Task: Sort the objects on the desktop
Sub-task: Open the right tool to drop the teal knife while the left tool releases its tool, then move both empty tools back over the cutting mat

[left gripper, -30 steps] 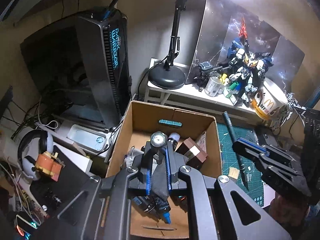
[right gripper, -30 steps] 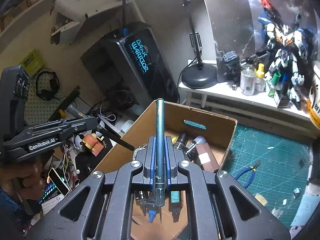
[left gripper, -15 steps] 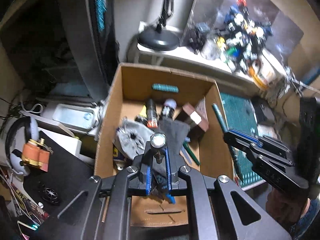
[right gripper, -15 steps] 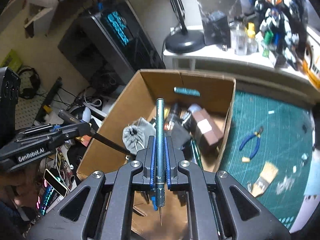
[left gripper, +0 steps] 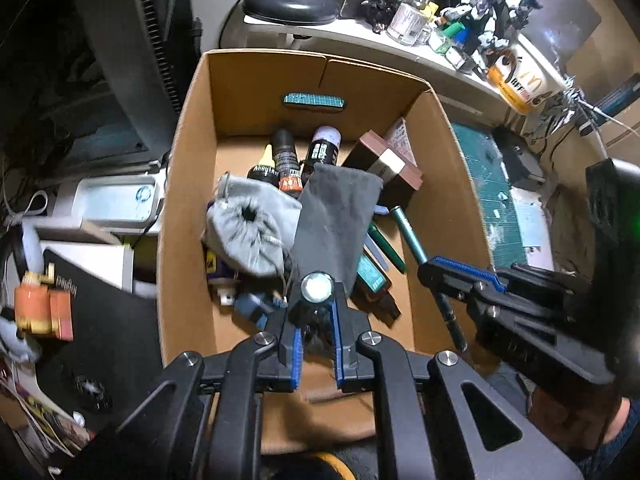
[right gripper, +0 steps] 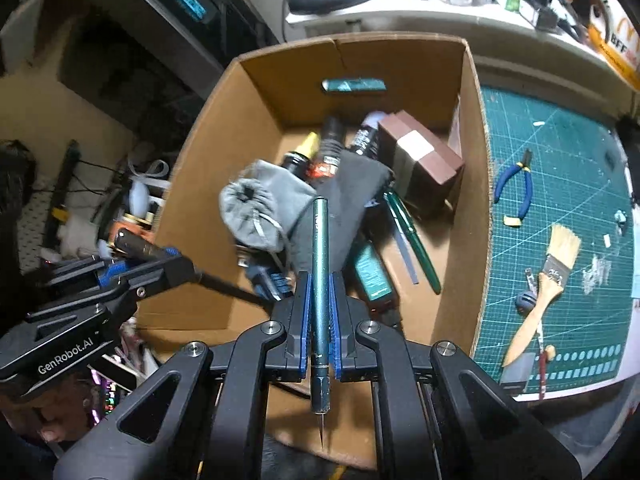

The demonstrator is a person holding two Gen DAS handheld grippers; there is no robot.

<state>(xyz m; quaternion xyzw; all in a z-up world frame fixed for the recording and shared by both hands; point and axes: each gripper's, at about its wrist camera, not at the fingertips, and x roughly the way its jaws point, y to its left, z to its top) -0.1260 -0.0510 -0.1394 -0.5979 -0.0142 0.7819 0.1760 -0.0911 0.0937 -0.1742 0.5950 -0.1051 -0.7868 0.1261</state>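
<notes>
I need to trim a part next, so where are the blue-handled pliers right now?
In the right wrist view, the blue-handled pliers lie on the green cutting mat, right of the cardboard box, beyond the paintbrush.

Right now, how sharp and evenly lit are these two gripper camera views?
Left wrist view: fisheye bend, motion smear on the orange item at left, dark corners, cardboard box well lit. Right wrist view: teal tool sharp, grey pouch slightly smeared, left side dim.

The cardboard box (left gripper: 192, 184) is seen matt, the pouch (left gripper: 336, 216) soft grey cloth (the teal pen (right gripper: 320, 280) satin metal)
</notes>
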